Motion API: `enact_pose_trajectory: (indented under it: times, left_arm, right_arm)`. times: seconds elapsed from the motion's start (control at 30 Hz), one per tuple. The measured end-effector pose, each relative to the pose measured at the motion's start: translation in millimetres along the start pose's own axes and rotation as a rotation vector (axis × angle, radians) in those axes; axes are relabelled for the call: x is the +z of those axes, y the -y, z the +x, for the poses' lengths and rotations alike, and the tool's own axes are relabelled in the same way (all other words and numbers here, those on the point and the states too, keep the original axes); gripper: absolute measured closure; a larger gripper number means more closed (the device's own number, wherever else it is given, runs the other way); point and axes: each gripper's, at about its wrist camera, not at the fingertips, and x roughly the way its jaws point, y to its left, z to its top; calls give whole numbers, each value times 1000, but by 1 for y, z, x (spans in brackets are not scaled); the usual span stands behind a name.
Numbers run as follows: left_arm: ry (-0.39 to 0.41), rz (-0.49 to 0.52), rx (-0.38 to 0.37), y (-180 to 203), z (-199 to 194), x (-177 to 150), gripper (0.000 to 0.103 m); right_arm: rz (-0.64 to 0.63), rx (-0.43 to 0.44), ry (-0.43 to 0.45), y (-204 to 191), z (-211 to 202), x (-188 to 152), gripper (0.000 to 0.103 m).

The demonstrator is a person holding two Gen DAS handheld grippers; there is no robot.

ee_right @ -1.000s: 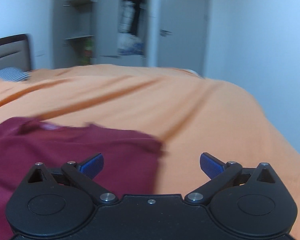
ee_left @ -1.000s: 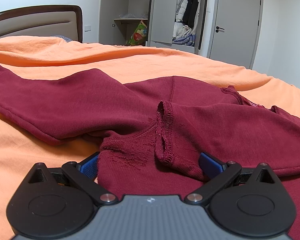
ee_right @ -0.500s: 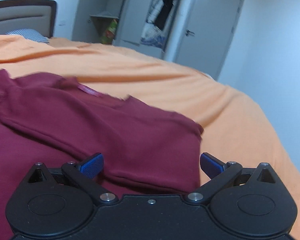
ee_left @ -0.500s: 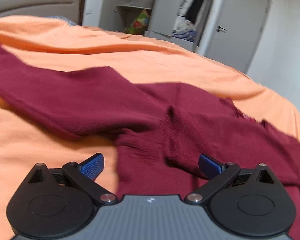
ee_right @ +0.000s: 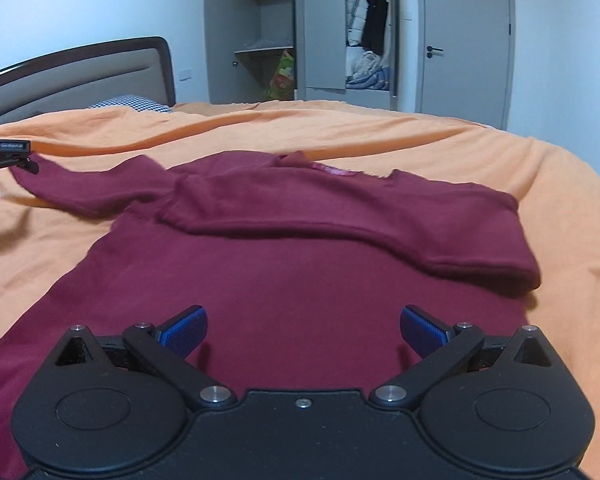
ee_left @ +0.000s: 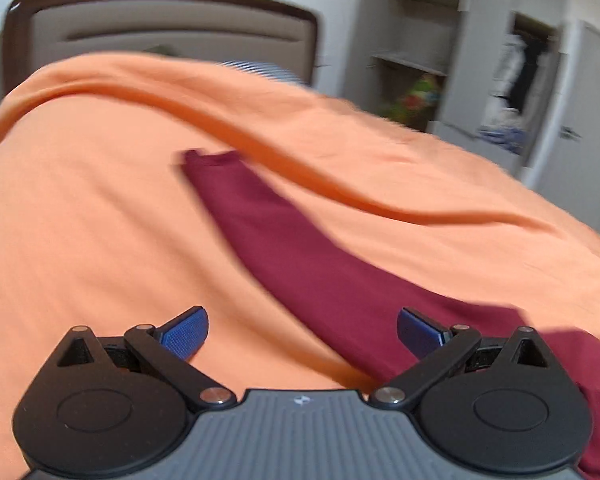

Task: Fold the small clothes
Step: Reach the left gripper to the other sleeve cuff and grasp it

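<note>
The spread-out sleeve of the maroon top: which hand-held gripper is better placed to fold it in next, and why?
Left, probably. The left hand-held gripper is open over the spread sleeve; the right hand-held gripper hovers over the maroon top, far from it.

Both views sit low over the bed, each looking forward between its own fingers toward the headboard [ee_left: 160, 12] and wardrobe [ee_right: 324, 32]. The left wrist view, blurred and tilted, looks along one outstretched sleeve [ee_left: 284, 232]. The right wrist view faces the maroon top [ee_right: 284, 280] squarely and close, catching that same sleeve at left.
</note>
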Motion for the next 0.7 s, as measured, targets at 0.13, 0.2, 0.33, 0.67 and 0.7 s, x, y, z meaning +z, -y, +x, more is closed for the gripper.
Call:
enact_pose_trajectory:
  times: [0.13,0.2,0.33,0.67,0.7]
  left_arm:
    - [34,-54,-43,-22,16,23,0]
    - [70,-73,-36,-23,21,33,0]
    - [109,-162,-3,-35,32,49,1]
    - [132,-247,81,-56,45,51,95]
    - [134,-244,82,-56,46,51,95]
  right_arm:
    - [-21,-22,-19,-6,7,-4,1]
    - [-17,-28,-37,-4,14,-7,1]
    - [-25,-42,-45,-5,19,-16,1]
    - [-48,-56,-40,-6,23,-22,0]
    - [-47,-55,-41,-6,23,-22,0]
